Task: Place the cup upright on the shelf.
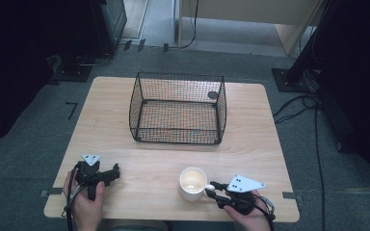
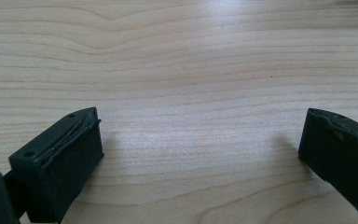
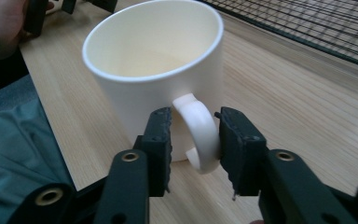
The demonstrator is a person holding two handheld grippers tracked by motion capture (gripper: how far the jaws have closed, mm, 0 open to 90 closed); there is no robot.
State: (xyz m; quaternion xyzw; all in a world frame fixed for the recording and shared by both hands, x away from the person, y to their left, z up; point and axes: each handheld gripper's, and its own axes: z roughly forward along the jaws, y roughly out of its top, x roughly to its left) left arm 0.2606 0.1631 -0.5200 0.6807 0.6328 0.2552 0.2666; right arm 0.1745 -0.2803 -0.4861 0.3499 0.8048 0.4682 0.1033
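A white mug (image 1: 191,183) stands upright and empty near the table's front edge, right of centre. My right gripper (image 1: 211,188) reaches it from the right. In the right gripper view the mug (image 3: 154,70) looms close, and the right gripper (image 3: 195,135) is shut on its handle (image 3: 200,135), one jaw on each side of the loop. My left gripper (image 1: 113,172) lies at the front left of the table, pointing right. In the left gripper view the left gripper (image 2: 200,126) is wide open over bare wood, nothing between its jaws.
A black wire basket (image 1: 178,108) with an open top stands at the middle back of the wooden table (image 1: 139,159); its mesh (image 3: 307,23) runs along the top right of the right gripper view. Grey carpet, cables and dark stands surround the table.
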